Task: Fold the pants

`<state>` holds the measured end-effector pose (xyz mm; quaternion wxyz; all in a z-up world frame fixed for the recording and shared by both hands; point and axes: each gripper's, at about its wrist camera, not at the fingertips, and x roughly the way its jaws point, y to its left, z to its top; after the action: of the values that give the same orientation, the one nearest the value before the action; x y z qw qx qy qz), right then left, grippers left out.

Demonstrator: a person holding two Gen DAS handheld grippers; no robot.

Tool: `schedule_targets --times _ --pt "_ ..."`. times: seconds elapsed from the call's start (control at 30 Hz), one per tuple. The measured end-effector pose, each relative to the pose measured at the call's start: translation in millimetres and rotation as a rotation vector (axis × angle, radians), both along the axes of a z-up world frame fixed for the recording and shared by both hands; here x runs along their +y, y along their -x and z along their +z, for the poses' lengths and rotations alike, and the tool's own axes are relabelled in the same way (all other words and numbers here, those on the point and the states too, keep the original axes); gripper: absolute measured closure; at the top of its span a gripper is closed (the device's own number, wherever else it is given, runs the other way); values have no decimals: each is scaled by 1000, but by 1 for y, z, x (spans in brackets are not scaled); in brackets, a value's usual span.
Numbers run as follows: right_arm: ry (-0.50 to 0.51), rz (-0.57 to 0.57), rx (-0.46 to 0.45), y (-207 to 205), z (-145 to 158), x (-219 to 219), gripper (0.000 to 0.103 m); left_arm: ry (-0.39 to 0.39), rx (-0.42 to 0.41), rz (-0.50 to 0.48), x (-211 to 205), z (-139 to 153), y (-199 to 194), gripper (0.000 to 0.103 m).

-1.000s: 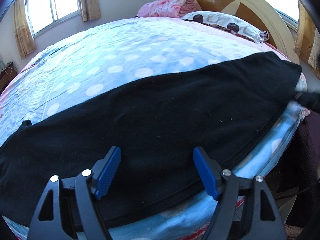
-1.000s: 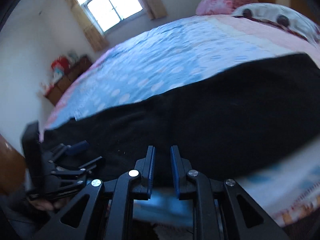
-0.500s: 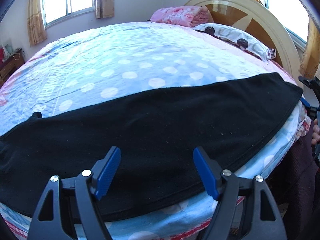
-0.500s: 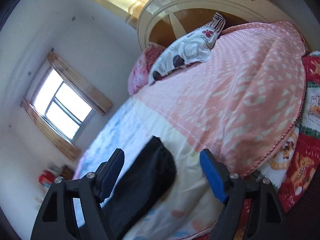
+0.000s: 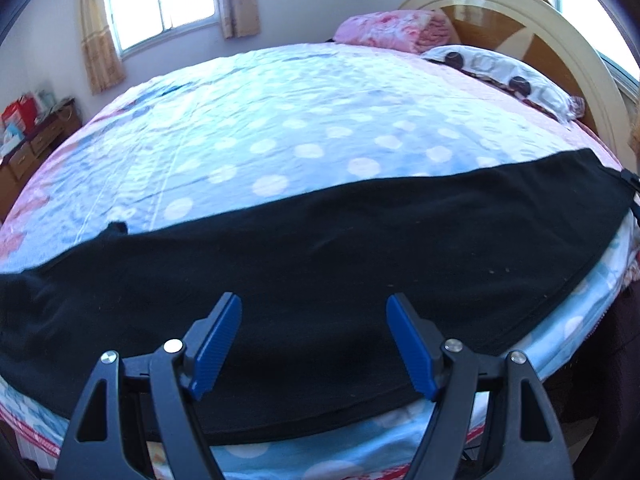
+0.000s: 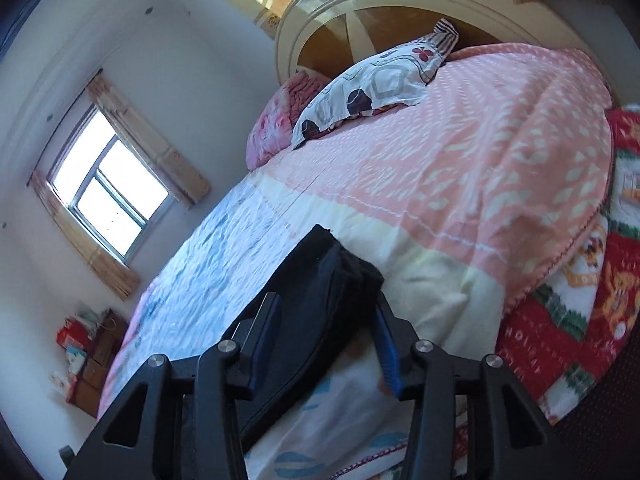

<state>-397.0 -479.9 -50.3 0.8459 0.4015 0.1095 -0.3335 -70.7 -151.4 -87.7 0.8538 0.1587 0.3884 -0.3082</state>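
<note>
Pants [image 5: 320, 264] lie flat along the bed's [image 5: 280, 120] near edge, soft and limp (probably light). Right gripper [image 6: 326, 344], jaws spread, straddles one end; pinch there. Left gripper [image 5: 314, 344] hovers mid-length, jaws spread wide.

Your right gripper [image 6: 326, 318] has its jaws spread on either side of the end of the black pants [image 6: 320, 280], near the bed's [image 6: 460, 184] side edge; the patterned pillow [image 6: 372, 88] lies at the headboard [image 6: 360, 4] end.
</note>
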Motion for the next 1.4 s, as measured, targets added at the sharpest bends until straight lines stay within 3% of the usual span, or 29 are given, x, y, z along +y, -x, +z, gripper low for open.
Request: schedule_targets --times 0.07,0.23,0.33,0.53,0.7,0.87,1.17,1.4 --pt "37 40 38 -12 4 6 56 0 10 6 3 -1 -1 26" --pt "19 46 50 -29 0 -1 95 -2 -9 18 10 2 -2 26" --pt "3 31 52 -29 -5 1 96 -8 -16 43 15 3 -6 26" --pt "131 102 71 -49 23 31 96 -15 -20 80 22 3 -14 26" --pt "276 235 70 -86 53 86 96 -15 -36 100 32 7 -20 26" --pt "420 440 108 -139 67 160 96 2 -35 161 60 12 -36 26" --pt "604 748 255 -225 26 277 97 14 -22 303 120 6 -58 25" --pt "792 843 403 -247 -18 337 97 36 -3 328 133 2 -64 25"
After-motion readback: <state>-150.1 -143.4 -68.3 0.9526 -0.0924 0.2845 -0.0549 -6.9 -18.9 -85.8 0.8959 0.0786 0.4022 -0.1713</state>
